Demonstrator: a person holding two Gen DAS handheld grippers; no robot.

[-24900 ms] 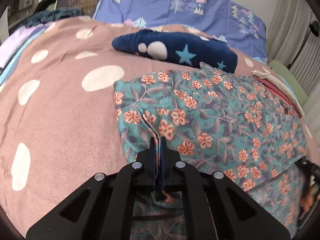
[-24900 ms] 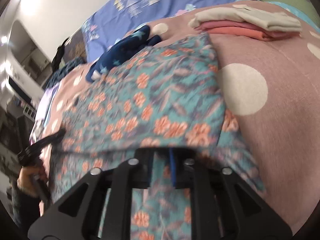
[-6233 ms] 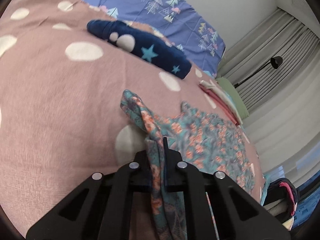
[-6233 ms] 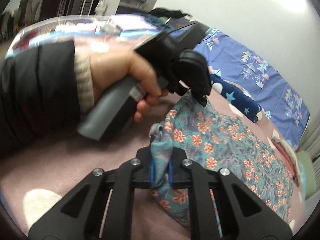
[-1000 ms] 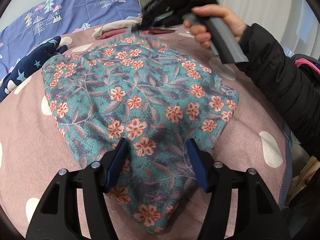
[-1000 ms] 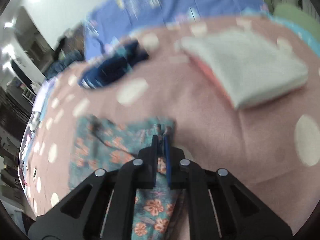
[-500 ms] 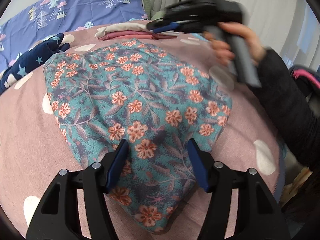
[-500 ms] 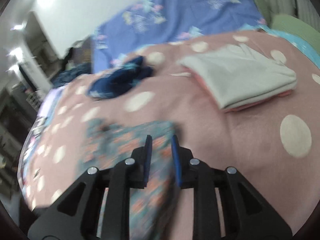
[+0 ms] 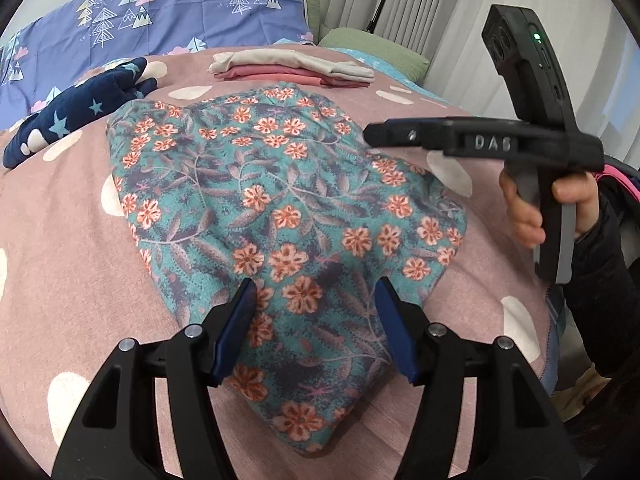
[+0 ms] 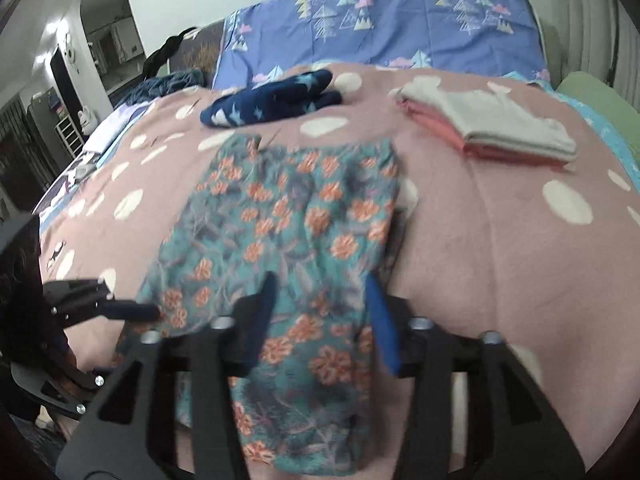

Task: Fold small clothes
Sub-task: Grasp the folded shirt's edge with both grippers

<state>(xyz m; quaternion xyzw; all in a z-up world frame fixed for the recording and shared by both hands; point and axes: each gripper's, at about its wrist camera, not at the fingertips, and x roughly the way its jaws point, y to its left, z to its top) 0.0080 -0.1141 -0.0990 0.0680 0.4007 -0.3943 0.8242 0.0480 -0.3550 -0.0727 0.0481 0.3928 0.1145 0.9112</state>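
The teal floral garment [image 9: 280, 208] lies folded on the pink dotted bed [image 9: 60, 240]. Both tongs hover released, the right tongs [image 10: 320, 312] just opened. Folded stack [image 9: 288, 68] at twelve o'clock, navy star cloth [image 9: 80, 108] at ten.

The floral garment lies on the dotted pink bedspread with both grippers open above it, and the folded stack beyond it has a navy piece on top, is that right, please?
One detail is off: the folded stack is topped by a pale grey-white piece over pink ones, as the right wrist view shows. The navy star-print piece lies apart, unfolded. Otherwise yes: the floral garment lies on the bedspread, left gripper and right gripper open.
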